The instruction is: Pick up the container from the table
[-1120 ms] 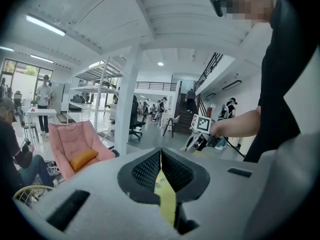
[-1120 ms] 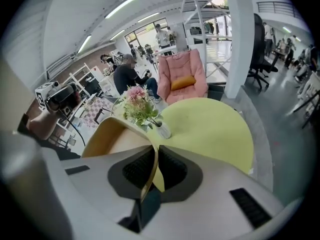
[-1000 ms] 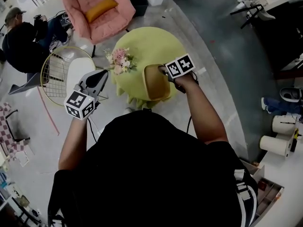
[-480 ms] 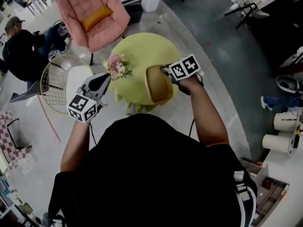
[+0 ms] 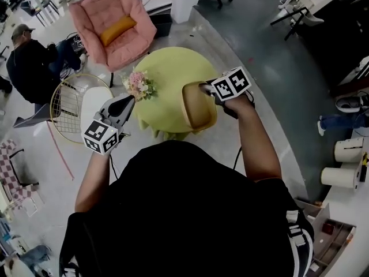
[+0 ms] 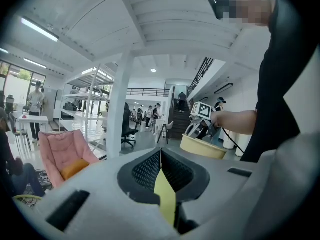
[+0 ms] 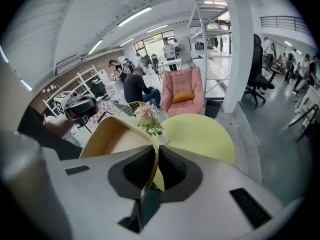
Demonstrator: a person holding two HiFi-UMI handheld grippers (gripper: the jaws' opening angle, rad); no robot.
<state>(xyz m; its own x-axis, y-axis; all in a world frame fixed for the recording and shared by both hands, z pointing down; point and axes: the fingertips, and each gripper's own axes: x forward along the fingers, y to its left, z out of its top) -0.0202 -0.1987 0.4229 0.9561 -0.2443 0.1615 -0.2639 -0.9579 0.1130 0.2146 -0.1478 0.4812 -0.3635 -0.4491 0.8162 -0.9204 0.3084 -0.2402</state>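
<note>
I stand in an open-plan office hall: white column (image 6: 119,109), mezzanine railing (image 6: 147,90), staircase (image 6: 179,117), swivel chair (image 6: 126,124), desks (image 5: 301,0), pink lounge chair (image 5: 118,25).

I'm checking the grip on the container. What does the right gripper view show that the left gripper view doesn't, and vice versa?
Only the right gripper view: the container's rim clamped in the right gripper, with the yellow table and flowers beyond. Only the left gripper view: the left gripper shut on nothing, and the right gripper's marker cube seen from outside. Both: the container and the pink chair.
</note>
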